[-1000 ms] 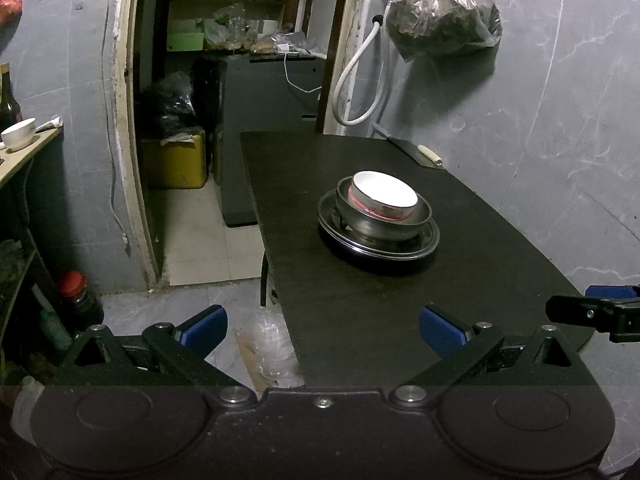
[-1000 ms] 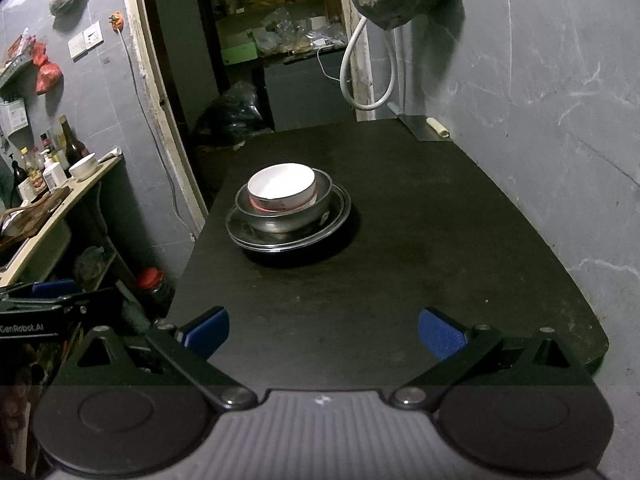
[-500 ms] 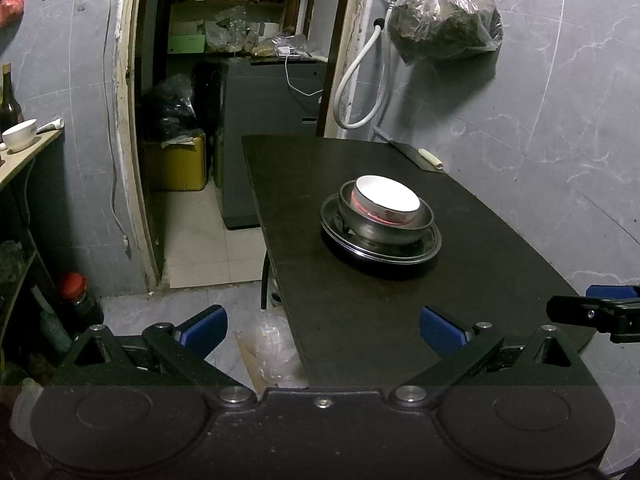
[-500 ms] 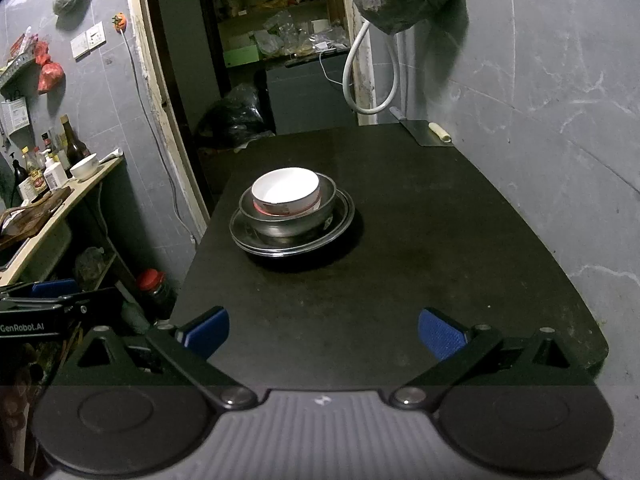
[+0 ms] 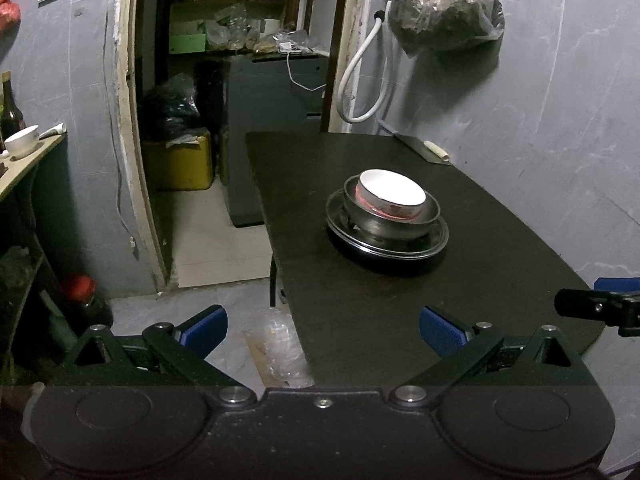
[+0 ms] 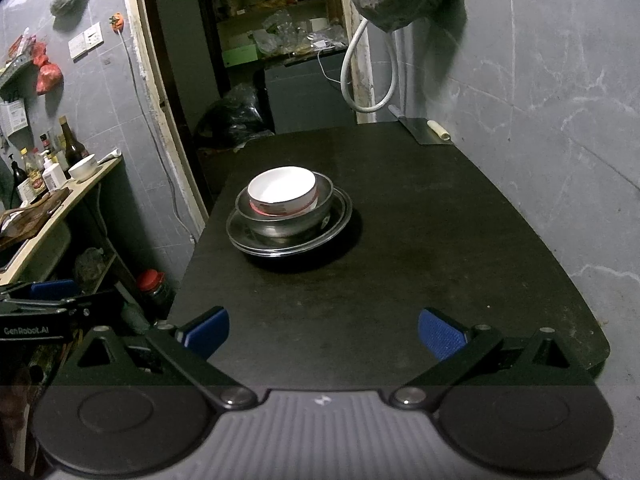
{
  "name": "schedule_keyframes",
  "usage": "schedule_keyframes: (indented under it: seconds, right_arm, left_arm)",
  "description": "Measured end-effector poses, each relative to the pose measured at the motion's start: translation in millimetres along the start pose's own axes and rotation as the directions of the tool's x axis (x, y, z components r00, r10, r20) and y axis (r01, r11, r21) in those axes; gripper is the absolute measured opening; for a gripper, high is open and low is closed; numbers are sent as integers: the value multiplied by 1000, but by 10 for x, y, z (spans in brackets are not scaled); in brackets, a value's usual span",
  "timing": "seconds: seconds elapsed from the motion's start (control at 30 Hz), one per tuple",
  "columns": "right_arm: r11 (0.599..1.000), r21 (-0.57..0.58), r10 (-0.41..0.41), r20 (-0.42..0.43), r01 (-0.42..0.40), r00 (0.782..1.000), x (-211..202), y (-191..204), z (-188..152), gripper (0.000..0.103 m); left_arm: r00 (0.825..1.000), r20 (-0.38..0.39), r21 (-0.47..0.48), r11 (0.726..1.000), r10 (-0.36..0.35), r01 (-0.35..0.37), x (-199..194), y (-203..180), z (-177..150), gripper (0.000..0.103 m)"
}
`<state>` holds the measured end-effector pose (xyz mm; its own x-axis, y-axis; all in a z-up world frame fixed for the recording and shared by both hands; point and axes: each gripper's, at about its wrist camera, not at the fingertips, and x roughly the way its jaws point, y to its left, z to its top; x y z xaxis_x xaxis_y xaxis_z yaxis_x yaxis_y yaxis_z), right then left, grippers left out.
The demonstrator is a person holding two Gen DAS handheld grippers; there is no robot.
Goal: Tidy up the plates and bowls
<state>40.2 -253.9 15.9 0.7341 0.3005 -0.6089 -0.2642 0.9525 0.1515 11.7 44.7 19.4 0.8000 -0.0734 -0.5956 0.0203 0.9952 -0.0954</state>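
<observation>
On the dark table I see the dishes gathered into one nest: a white bowl with a red band low on its side sits inside a metal bowl, which sits in turn on a metal plate. Largest at the bottom and smallest on top, the stack reads to me as stable, and that order makes sense, since each piece is cradled by the one below. It stands toward the table's left half, well clear of every edge, so a nudge should not tip it off.

From the left wrist view the same white bowl appears slightly off-centre in its metal host, leaning toward the near-left rim; I judge that harmless.

My right gripper hangs over the near end of the table, fingers spread wide and holding nothing. My left gripper is likewise spread and empty, held partly past the table's left edge above the floor. Both are well apart from the stack, which suggests to me the nesting is done.

A cleaver lies at the far corner by the wall, out of the way.
</observation>
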Motion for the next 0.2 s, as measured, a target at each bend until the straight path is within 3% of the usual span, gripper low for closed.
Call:
schedule_keyframes:
  seconds: [0.2]
  right_arm:
    - [1000,4,0,-1,0,1000,8,-15,0,103]
  left_arm:
    - [1000,7,6,1000,-7,7,21,-40,5,102]
